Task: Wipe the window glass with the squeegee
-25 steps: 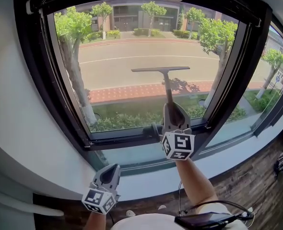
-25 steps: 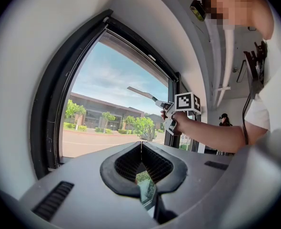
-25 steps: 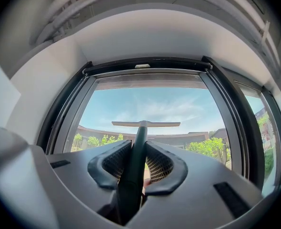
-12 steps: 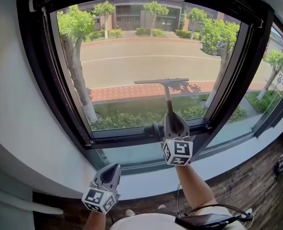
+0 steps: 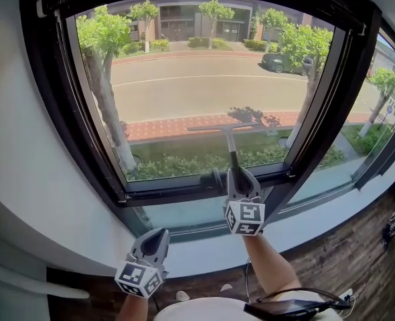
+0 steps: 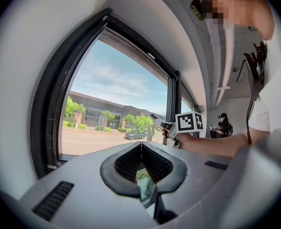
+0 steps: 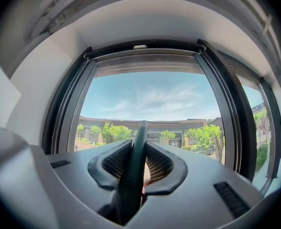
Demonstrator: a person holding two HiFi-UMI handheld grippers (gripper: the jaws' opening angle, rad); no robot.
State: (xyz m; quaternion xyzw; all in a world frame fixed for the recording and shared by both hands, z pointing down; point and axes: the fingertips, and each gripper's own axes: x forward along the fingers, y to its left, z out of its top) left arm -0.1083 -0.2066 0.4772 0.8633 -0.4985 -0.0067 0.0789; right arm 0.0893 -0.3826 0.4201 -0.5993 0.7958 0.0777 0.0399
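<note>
The squeegee (image 5: 228, 134) stands upright against the window glass (image 5: 197, 65), its thin blade lying level across the lower part of the pane. My right gripper (image 5: 234, 172) is shut on the squeegee handle (image 7: 135, 161), just above the bottom frame; the dark handle runs up between the jaws in the right gripper view. My left gripper (image 5: 157, 235) hangs low at the left below the sill, shut with nothing in it. In the left gripper view its jaws (image 6: 141, 145) meet at the tips, and the right gripper (image 6: 168, 126) shows beyond them.
A thick black window frame (image 5: 184, 194) surrounds the pane, with a pale sill (image 5: 204, 239) beneath. A second pane (image 5: 378, 99) lies to the right. Dark wood floor (image 5: 358, 246) is at the lower right. Another person (image 6: 222, 125) stands far back in the room.
The squeegee has slid down the glass with my right gripper, its blade dropping from mid-pane to the lower part. My left gripper has stayed where it was.
</note>
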